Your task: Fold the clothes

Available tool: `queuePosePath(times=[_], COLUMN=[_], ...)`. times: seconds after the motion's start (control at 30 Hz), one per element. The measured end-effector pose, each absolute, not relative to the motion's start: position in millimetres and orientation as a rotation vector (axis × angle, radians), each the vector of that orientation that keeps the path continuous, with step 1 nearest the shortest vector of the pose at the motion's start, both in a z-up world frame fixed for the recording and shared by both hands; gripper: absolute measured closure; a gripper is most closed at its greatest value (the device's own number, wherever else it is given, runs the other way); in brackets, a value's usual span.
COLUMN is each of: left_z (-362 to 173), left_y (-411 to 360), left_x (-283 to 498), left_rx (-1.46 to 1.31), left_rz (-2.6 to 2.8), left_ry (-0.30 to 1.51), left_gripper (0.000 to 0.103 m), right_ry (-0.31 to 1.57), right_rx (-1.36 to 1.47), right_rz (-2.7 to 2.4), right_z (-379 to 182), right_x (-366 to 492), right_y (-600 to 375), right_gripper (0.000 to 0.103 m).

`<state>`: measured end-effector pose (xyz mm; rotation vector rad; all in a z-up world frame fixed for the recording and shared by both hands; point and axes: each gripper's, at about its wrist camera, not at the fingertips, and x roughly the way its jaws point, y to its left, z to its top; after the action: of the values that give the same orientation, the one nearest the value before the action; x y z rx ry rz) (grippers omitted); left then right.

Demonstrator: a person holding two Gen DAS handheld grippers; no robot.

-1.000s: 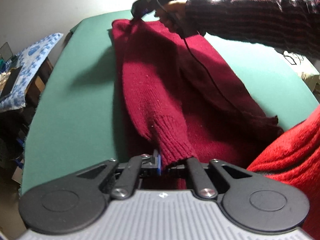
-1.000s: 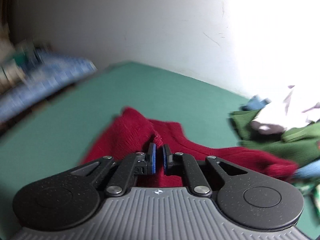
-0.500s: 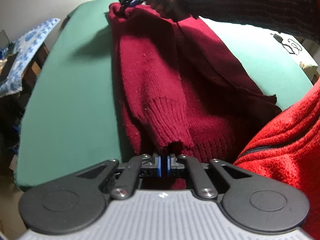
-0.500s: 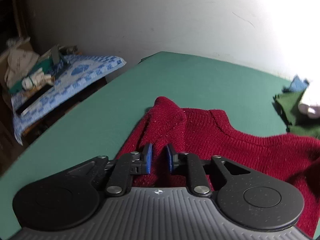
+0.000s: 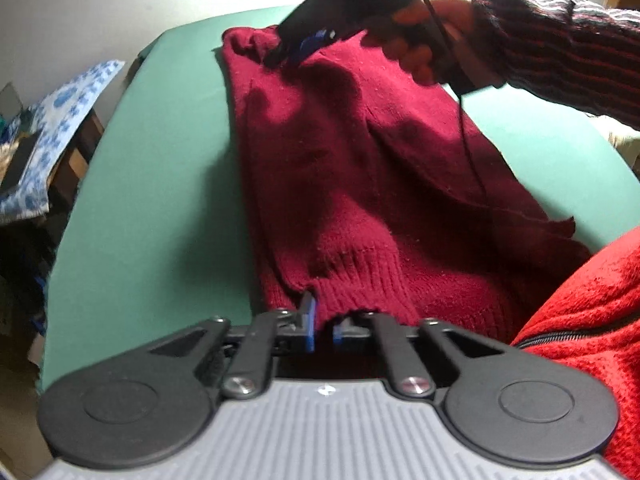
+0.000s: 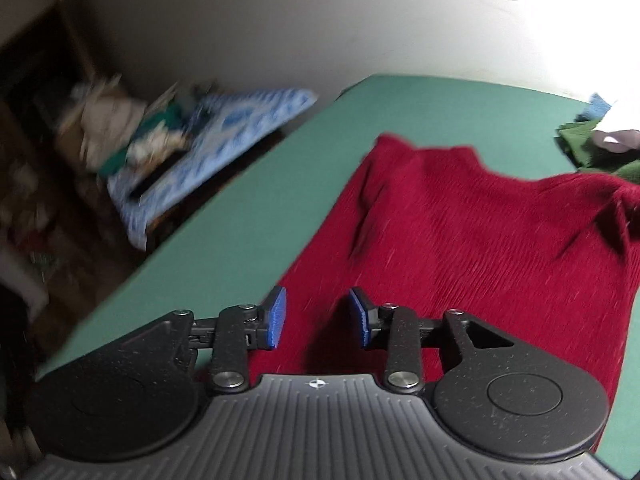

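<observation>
While the dark red sweater (image 5: 360,168) lies stretched along the green table (image 5: 152,208), both grippers work at its opposite ends.

Largest is the table, running ahead of both grippers, with the sweater lengthwise on it and a blue-patterned cloth (image 6: 224,136) off to the left beyond its edge. The left gripper (image 5: 322,326) is clamped on the ribbed cuff (image 5: 360,276) at the near end. At the far end the right gripper (image 6: 318,316), carried by a hand (image 5: 424,36) in a striped sleeve (image 5: 560,52), hovers over the knit, its jaws opening with nothing pinched between the blue pads (image 6: 277,316).
</observation>
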<state>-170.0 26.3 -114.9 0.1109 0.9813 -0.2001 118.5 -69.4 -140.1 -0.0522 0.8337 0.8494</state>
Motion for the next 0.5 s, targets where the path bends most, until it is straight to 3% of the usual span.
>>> queuePosePath(times=[0.1, 0.17, 0.23, 0.3, 0.33, 0.5], left_z=[-112, -108, -102, -96, -93, -78], left_y=[24, 23, 23, 22, 21, 26], left_x=[-170, -173, -175, -177, -178, -183], left_rx=[0.143, 0.145, 0.144, 0.148, 0.151, 0.146], left_rz=[-0.195, -0.185, -0.175, -0.165, -0.159, -0.13], left_ry=[0.974, 0.961, 0.945, 0.93, 0.923, 0.885], left_gripper=[0.101, 0.101, 0.102, 0.102, 0.102, 0.102], right_ry=[0.85, 0.82, 0.772, 0.727, 0.707, 0.685], right_rx=[-0.12, -0.175, -0.224, -0.277, -0.296, -0.23], right_rz=[0.919, 0.937, 0.94, 0.923, 0.907, 0.912], right_z=[-148, -152, -157, -161, -161, -150], right_x=[92, 76, 61, 52, 51, 54], right_y=[-59, -50, -45, -39, -37, -43], right_gripper=[0.065, 0.054, 0.054, 0.077, 0.095, 0.099])
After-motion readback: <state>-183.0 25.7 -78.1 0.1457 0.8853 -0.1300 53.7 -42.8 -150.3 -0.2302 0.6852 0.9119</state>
